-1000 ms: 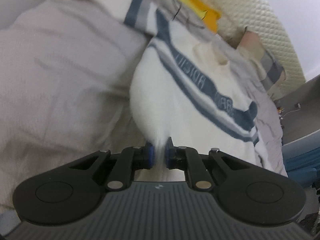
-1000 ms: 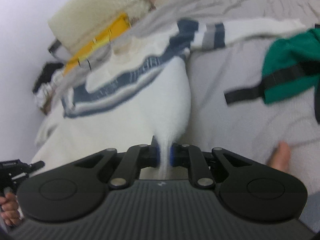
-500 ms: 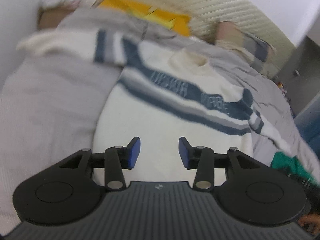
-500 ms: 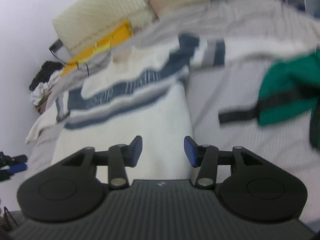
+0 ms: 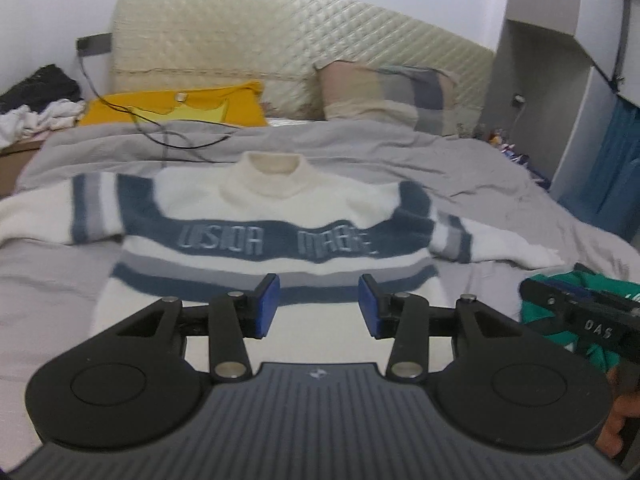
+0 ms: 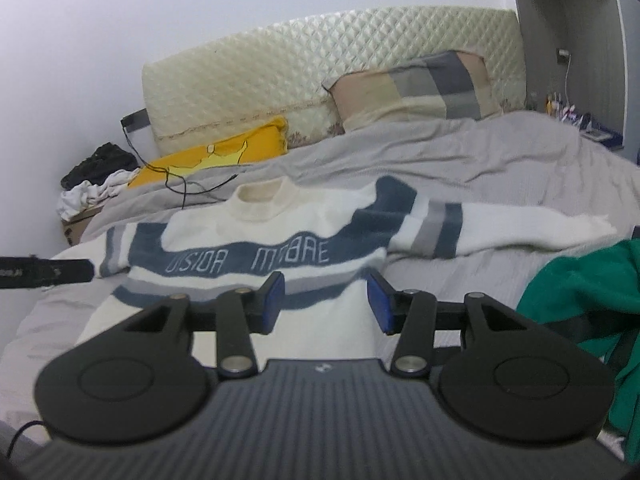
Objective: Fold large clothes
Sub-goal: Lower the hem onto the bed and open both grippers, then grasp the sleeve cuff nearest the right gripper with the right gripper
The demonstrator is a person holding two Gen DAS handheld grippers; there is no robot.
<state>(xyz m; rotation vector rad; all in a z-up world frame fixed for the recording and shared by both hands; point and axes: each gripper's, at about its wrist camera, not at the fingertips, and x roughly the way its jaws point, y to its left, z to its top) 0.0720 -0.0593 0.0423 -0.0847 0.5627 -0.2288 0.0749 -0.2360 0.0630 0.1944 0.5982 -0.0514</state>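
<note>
1. Hovering over the near hem of the white knitted sweater with blue and grey chest stripes (image 5: 280, 208), spread front-up on the wrinkled grey bed cover (image 5: 480, 184), collar far, sleeves reaching out left and right.
2. Holding both tongs apart: left gripper (image 5: 318, 302) and right gripper (image 6: 326, 300) each having just been opening, clamping nothing, with only air between the blue pads above the sweater body.
3. Possibly risking a tangle near right: crumpled green garment with black straps (image 6: 580, 280) lying just beside the right sleeve cuff, so bringing that sleeve inward could be dragging a strap along.
4. Possibly risking a snag far left: thin black cable (image 5: 180, 140) trailing across the cover just beyond the collar, close enough to catch during any fold toward the far side.
5. Possibly pinching the loose bed cover together with the thick, fluffy knit, or taking only the top layer, leaving a lopsided fold.
6. Showing in the left wrist view only: the right gripper's black body at the right edge, with part of a hand (image 5: 622, 420) beneath it.
7. Showing in the right wrist view only: far more of the green garment, and the left gripper's black body at the left edge, covering part of the left sleeve.
</note>
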